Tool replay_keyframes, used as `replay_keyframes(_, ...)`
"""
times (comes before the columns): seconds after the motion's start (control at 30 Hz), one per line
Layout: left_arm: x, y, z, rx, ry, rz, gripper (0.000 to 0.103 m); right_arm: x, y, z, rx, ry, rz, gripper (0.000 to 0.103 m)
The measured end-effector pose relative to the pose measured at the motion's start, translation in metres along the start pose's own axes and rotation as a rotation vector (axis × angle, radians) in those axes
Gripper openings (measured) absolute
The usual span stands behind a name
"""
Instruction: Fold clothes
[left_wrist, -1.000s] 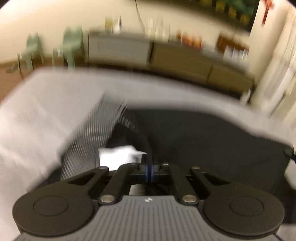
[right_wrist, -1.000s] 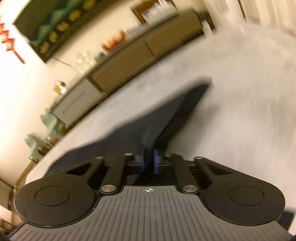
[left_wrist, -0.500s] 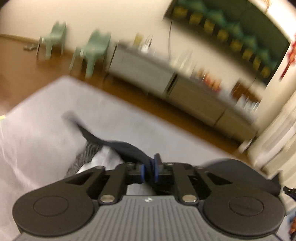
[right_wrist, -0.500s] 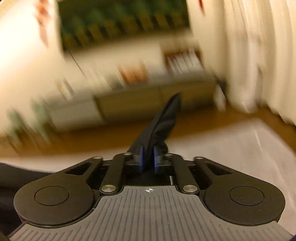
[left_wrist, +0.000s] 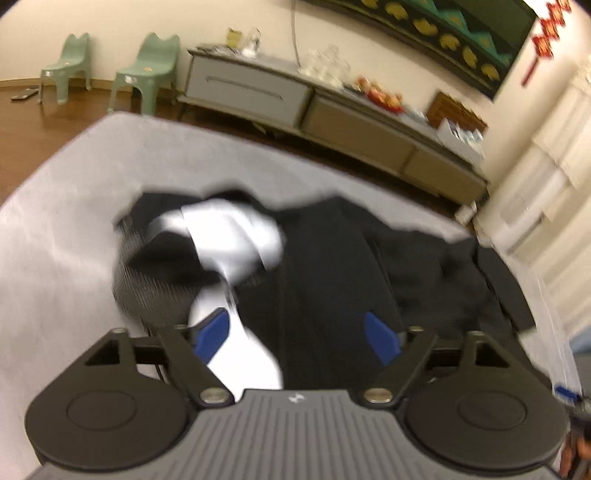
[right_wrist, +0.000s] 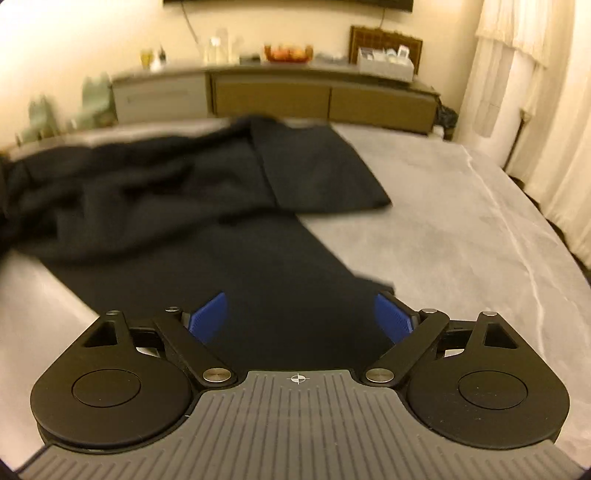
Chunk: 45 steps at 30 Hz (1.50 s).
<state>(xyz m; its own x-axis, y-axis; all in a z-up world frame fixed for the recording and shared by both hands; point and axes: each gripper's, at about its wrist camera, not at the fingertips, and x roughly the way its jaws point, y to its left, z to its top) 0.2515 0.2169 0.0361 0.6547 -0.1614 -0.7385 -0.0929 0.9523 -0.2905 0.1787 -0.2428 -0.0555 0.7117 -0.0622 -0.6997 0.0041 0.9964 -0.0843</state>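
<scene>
Both grippers have let go since half a second ago, when each was pinched on dark cloth, and the garment has dropped back onto the bed.

Left wrist view: my left gripper (left_wrist: 297, 334) has its blue pads spread wide with nothing between them. The dark trousers (left_wrist: 332, 258) lie crumpled on the grey bed cover (left_wrist: 66, 229), white pocket lining (left_wrist: 236, 236) showing at 11 o'clock.

Right wrist view: my right gripper (right_wrist: 299, 317) is spread wide too, hovering over a flat trouser leg. The trousers (right_wrist: 258, 192) are bunched toward 10 o'clock, and the bed cover (right_wrist: 461, 229) lies bare at 2 o'clock.
</scene>
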Motion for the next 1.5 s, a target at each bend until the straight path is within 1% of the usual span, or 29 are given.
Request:
replay_keyframes(0.13, 0.022, -0.024, -0.043, 0.048, 0.071, 0.034, 0.089, 0.014, 0.0, -0.012, 0.017, 0.06, -0.024, 0.09)
replay_keyframes(0.17, 0.03, -0.03, -0.048, 0.081, 0.061, 0.067, 0.089, 0.018, 0.001, -0.016, 0.022, 0.069, -0.028, 0.084)
replay_keyframes(0.2, 0.037, -0.036, -0.053, 0.115, 0.051, 0.1, 0.087, 0.018, 0.003, -0.02, 0.021, 0.063, -0.017, 0.069)
replay_keyframes(0.23, 0.044, -0.041, -0.057, 0.143, 0.043, 0.13, 0.078, 0.018, 0.004, -0.021, 0.023, 0.056, 0.011, 0.057)
replay_keyframes(0.27, 0.046, -0.041, -0.054, 0.153, 0.039, 0.146, 0.034, 0.019, 0.004, -0.021, 0.028, 0.051, 0.043, 0.03)
replay_keyframes(0.3, 0.049, -0.041, -0.051, 0.163, 0.035, 0.162, 0.015, 0.017, 0.005, -0.021, 0.015, 0.042, 0.042, 0.0)
replay_keyframes(0.37, 0.04, -0.03, -0.037, 0.123, 0.015, 0.145, 0.013, 0.012, 0.008, -0.019, -0.024, 0.021, 0.008, 0.0)
replay_keyframes(0.5, -0.054, 0.028, 0.009, -0.019, -0.205, 0.127, 0.013, -0.031, -0.045, -0.009, 0.133, -0.149, -0.158, 0.0)
replay_keyframes(0.57, -0.089, 0.073, 0.023, -0.114, -0.271, 0.164, 0.013, -0.036, -0.077, -0.012, 0.188, -0.16, -0.288, 0.0)
replay_keyframes(0.63, -0.109, 0.12, 0.031, -0.199, -0.293, 0.221, 0.014, -0.028, -0.095, -0.018, 0.242, -0.108, -0.281, 0.0)
replay_keyframes(0.67, -0.103, 0.136, 0.03, -0.214, -0.257, 0.243, 0.015, -0.023, -0.095, -0.02, 0.261, -0.083, -0.236, 0.006)
replay_keyframes(0.73, -0.087, 0.146, 0.023, -0.21, -0.174, 0.257, 0.016, -0.016, -0.086, -0.023, 0.291, -0.047, -0.113, 0.023)
replay_keyframes(0.77, -0.082, 0.142, 0.017, -0.188, -0.148, 0.245, 0.022, -0.014, -0.077, -0.023, 0.309, -0.034, -0.043, 0.057)
replay_keyframes(0.8, -0.078, 0.136, 0.012, -0.165, -0.129, 0.239, 0.035, -0.012, -0.069, -0.024, 0.327, -0.021, 0.027, 0.082)
replay_keyframes(0.83, -0.077, 0.127, 0.008, -0.136, -0.131, 0.25, 0.045, -0.01, -0.06, -0.024, 0.311, -0.013, 0.043, 0.087)
replay_keyframes(0.87, -0.077, 0.117, 0.003, -0.113, -0.137, 0.263, 0.066, -0.008, -0.05, -0.025, 0.279, -0.007, 0.034, 0.089)
replay_keyframes(0.9, -0.079, 0.108, -0.002, -0.108, -0.154, 0.276, 0.08, -0.006, -0.041, -0.026, 0.246, -0.001, 0.026, 0.089)
replay_keyframes(0.93, -0.081, 0.102, -0.008, -0.108, -0.161, 0.267, 0.083, -0.004, -0.036, -0.026, 0.223, 0.002, 0.026, 0.089)
replay_keyframes(1.03, -0.077, 0.083, -0.024, -0.086, -0.128, 0.201, 0.088, 0.0, -0.028, -0.029, 0.163, 0.008, 0.038, 0.088)
replay_keyframes(1.1, -0.066, 0.07, -0.033, -0.056, -0.089, 0.167, 0.098, 0.002, -0.022, -0.03, 0.124, 0.011, 0.047, 0.072)
replay_keyframes(1.13, -0.059, 0.062, -0.037, -0.037, -0.066, 0.155, 0.098, 0.004, -0.019, -0.031, 0.104, 0.013, 0.051, 0.065)
replay_keyframes(1.17, -0.047, 0.054, -0.043, -0.005, -0.035, 0.166, 0.098, 0.005, -0.017, -0.032, 0.084, 0.015, 0.055, 0.047)
replay_keyframes(1.2, -0.035, 0.049, -0.046, 0.028, -0.015, 0.195, 0.097, 0.007, -0.014, -0.032, 0.064, 0.016, 0.059, 0.018)
replay_keyframes(1.23, -0.023, 0.044, -0.05, 0.061, 0.005, 0.225, 0.095, 0.006, -0.01, -0.033, 0.048, 0.017, 0.064, 0.01)
replay_keyframes(1.27, -0.012, 0.041, -0.054, 0.091, 0.022, 0.255, 0.082, 0.002, -0.011, -0.031, 0.042, 0.0, 0.045, 0.007)
replay_keyframes(1.3, -0.005, 0.041, -0.055, 0.114, 0.033, 0.287, 0.056, -0.002, -0.015, -0.03, 0.04, -0.026, 0.015, 0.004)
replay_keyframes(1.37, 0.002, 0.047, -0.056, 0.135, 0.043, 0.34, 0.028, -0.011, -0.022, -0.026, 0.035, -0.076, -0.046, 0.004)
replay_keyframes(1.4, 0.002, 0.054, -0.055, 0.133, 0.039, 0.36, 0.021, -0.016, -0.025, -0.024, 0.033, -0.102, -0.077, 0.004)
replay_keyframes(1.5, -0.005, 0.076, -0.051, 0.118, 0.024, 0.429, 0.013, -0.028, -0.078, -0.024, 0.164, -0.138, -0.209, 0.004)
